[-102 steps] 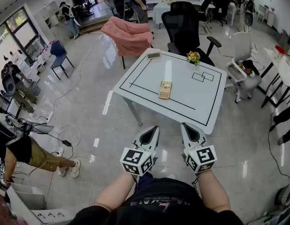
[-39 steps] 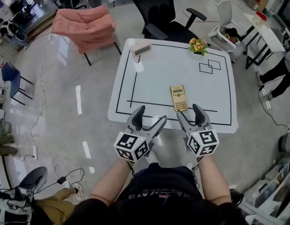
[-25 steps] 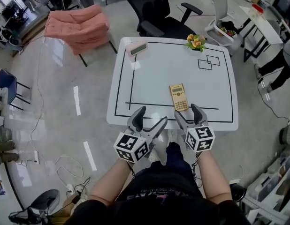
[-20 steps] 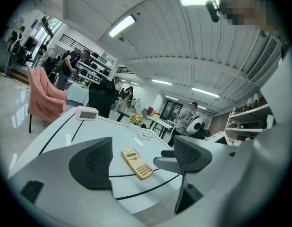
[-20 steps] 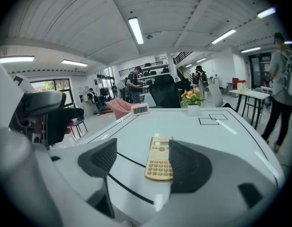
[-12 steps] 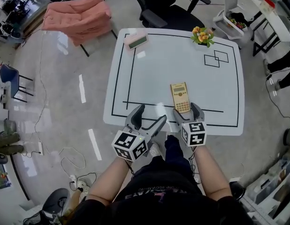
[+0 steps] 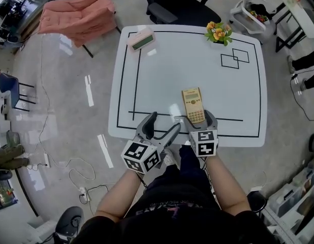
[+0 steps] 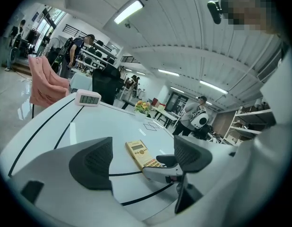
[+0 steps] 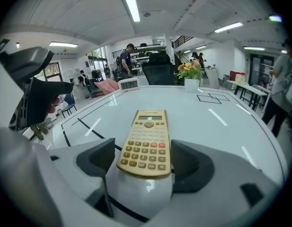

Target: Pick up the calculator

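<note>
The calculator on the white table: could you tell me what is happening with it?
A person's right hand-held gripper is at the beige rectangular plastic calculator lying flat on the white table; its jaws are opening, either side of the calculator's near end, not gripping. The left hand-held gripper hovers open and empty.

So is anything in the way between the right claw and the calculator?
Nothing visible. The right claw is opening its jaws, and the near end of the calculator lies between them, with no jaw pressing on it. Only the white table shows around it.
</note>
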Tool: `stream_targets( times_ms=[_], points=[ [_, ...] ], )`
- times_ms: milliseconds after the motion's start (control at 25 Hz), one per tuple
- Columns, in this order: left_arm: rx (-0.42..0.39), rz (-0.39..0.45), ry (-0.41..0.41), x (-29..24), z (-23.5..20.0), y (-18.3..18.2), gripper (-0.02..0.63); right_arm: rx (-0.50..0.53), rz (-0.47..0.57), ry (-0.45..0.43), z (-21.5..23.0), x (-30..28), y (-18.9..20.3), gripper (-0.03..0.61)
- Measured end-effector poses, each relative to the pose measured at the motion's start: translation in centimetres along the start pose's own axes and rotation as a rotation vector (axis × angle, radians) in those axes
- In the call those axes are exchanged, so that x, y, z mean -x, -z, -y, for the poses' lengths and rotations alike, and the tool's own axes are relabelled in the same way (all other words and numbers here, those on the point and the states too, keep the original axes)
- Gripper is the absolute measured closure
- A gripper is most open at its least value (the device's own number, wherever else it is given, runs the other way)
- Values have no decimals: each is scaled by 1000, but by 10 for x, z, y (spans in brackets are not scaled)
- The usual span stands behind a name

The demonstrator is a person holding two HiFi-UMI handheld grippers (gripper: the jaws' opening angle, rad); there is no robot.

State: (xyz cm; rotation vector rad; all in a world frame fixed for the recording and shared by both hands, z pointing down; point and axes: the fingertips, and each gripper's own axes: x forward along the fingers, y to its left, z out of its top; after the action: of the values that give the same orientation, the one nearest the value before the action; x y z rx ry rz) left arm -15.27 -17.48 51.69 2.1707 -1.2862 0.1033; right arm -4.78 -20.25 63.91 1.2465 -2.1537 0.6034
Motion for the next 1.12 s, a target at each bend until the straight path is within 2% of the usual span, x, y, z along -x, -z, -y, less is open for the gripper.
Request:
stream_targets(
  times_ms=[240,560,920,1120],
  points=[
    [5,-13,12,-9,0,1,221,0,-54,50,2,-6,8,224],
    [34,-36,26,-21,0,7,221,-13,-70,5,4,-5,7,224],
    [92,-84,59,-41,4,20,222,-241,-75,-124,11,-2,3,224],
    [147,-121,97,-59,9,28,222,-287,-71,-177,12,0,1,225]
  ],
)
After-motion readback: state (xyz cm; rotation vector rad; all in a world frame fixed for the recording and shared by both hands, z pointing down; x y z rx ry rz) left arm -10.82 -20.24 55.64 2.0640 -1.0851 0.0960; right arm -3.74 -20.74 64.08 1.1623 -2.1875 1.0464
